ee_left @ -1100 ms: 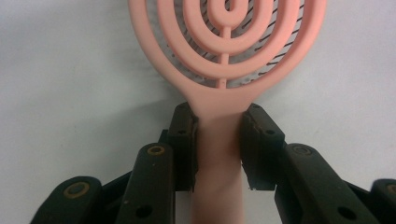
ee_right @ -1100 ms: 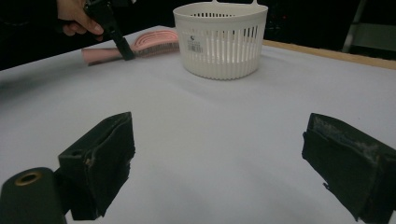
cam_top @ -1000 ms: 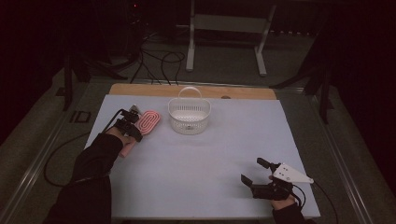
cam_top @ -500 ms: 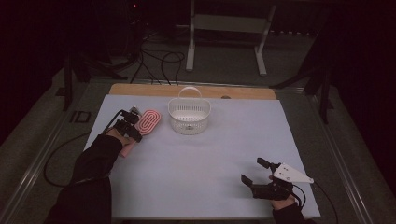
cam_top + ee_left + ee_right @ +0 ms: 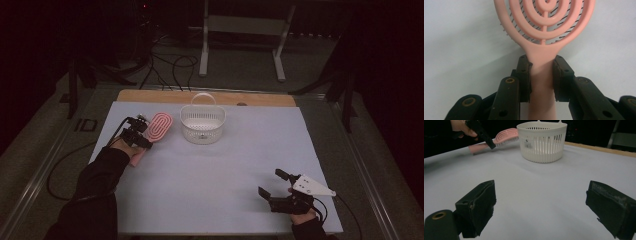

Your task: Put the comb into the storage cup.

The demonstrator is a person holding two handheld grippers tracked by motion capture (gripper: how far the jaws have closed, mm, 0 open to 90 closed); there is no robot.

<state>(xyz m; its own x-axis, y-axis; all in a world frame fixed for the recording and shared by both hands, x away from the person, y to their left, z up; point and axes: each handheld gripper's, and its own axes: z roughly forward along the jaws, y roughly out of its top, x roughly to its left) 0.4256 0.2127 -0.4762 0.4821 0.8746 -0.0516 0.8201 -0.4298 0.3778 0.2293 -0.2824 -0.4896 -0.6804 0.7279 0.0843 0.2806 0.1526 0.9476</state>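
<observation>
A pink hairbrush (image 5: 159,126) with a ringed oval head lies at the back left of the white table, bristles down. My left gripper (image 5: 146,138) is shut on its handle just below the head. In the left gripper view both pads (image 5: 525,75) press the sides of the hairbrush handle (image 5: 541,77). A white slotted basket (image 5: 202,134) with a bail handle stands just right of the brush. My right gripper (image 5: 270,182) rests near the front right of the table, open with nothing between its jaws. The right gripper view looks past the right gripper (image 5: 541,202) to the basket (image 5: 541,145) and hairbrush (image 5: 506,133).
A white sheet (image 5: 220,175) covers the table, and a wooden strip (image 5: 150,95) shows along its far edge. Cables (image 5: 170,65) and a metal stand (image 5: 240,45) sit on the floor beyond. A cable (image 5: 65,160) trails off the table's left side.
</observation>
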